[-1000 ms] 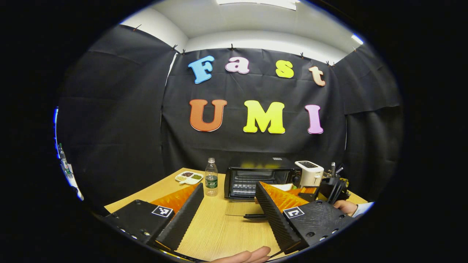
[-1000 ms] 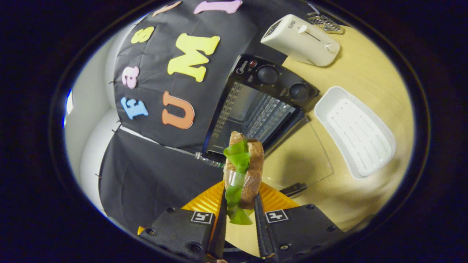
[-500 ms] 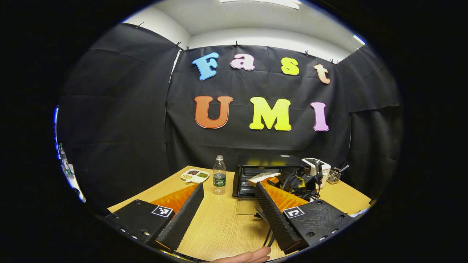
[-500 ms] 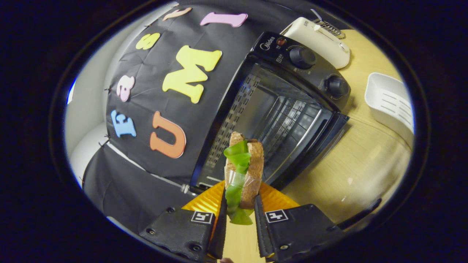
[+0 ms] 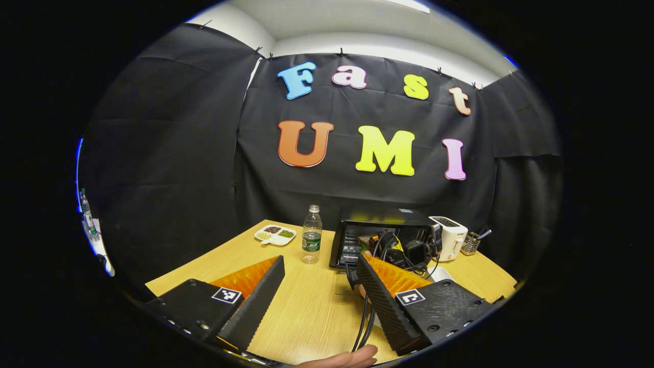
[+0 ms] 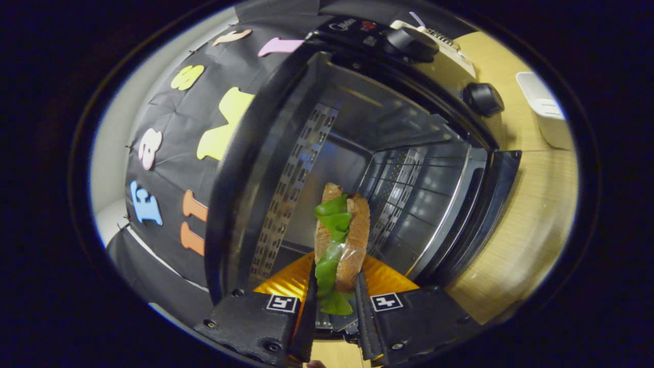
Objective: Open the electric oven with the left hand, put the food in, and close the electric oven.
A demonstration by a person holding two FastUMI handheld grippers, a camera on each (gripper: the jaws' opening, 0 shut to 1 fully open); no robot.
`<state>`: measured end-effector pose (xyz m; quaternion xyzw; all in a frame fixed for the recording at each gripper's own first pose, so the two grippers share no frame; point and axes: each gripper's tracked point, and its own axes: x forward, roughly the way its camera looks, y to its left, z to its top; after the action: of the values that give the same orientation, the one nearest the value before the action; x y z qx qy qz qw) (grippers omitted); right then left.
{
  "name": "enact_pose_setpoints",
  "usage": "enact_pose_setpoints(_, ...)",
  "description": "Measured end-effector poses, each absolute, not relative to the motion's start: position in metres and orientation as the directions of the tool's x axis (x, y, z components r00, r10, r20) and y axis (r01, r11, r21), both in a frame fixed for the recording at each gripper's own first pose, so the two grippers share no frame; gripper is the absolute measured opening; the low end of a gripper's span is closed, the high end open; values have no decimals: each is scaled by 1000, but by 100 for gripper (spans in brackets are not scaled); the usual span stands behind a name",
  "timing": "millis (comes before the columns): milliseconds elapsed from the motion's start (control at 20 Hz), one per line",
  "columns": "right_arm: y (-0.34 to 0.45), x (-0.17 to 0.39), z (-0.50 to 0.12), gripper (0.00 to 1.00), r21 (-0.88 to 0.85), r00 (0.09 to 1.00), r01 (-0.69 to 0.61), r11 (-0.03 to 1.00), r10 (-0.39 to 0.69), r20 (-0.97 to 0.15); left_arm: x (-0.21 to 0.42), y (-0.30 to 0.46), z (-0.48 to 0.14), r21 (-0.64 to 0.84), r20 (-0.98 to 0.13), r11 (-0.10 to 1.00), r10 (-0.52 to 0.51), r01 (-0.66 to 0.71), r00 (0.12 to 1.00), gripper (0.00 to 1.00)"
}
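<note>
The black electric oven [image 5: 380, 221] stands at the back of the wooden table [image 5: 306, 306] with its door down. In the right gripper view its open cavity [image 6: 357, 153] is close in front, tilted, with the wire rack [image 6: 409, 199] inside. My right gripper [image 6: 334, 299] is shut on a sandwich [image 6: 340, 237] of brown bread and green lettuce, held at the oven's mouth. In the left gripper view that right gripper [image 5: 398, 250] shows at the oven front, cables [image 5: 365, 319] trailing from it. My left gripper [image 5: 317, 301] hovers open over the table, holding nothing.
A water bottle [image 5: 311, 241] and a white divided dish [image 5: 276, 235] stand left of the oven. A white toaster [image 5: 449, 236] and a utensil holder [image 5: 472, 244] stand to its right. A white tray [image 6: 544, 107] lies beside the oven knobs [image 6: 483, 99]. A hand [image 5: 347, 358] shows below.
My right gripper has carried the sandwich forward from above the lowered door to the oven's mouth. The left gripper has drawn back slightly and stays open.
</note>
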<state>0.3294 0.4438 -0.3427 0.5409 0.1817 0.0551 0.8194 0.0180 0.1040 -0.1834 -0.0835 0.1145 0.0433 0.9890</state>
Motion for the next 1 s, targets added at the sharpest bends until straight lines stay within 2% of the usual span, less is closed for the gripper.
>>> enact_pose_setpoints(300, 444, 332, -343, 43, 846, 931, 93, 524, 256, -261, 21, 100, -189, -130, -253, 987, 61, -97, 966, 94)
enact_pose_setpoints(500, 447, 331, -343, 48, 752, 921, 45, 658, 263, -286, 23, 101, -192, -104, -263, 988, 85, -116, 961, 94)
enact_pose_setpoints(700, 444, 335, -340, 58, 684, 915, 7, 730, 272, -300, 24, 95, -191, -91, -269, 989, 85, -113, 959, 94)
enact_pose_setpoints(750, 443, 333, -338, 49, 675, 910, 1, 738, 280, -307, 23, 92, -191, -95, -269, 990, 78, -107, 960, 94)
enact_pose_setpoints(800, 444, 332, -340, 64, 663, 902, 0, 749, 286, -323, 23, 90, -191, -97, -270, 990, 73, -102, 960, 94)
enact_pose_setpoints(850, 443, 331, -346, 74, 633, 894, 4, 774, 281, -349, 22, 89, -190, -94, -267, 990, 74, -102, 961, 94)
enact_pose_setpoints(950, 440, 329, -354, 86, 523, 884, -9, 852, 252, -394, 22, 90, -190, -86, -270, 990, 82, -109, 959, 94)
enact_pose_setpoints(1000, 442, 328, -350, 88, 477, 881, -38, 878, 255, -399, 22, 90, -191, -83, -275, 990, 86, -112, 958, 94)
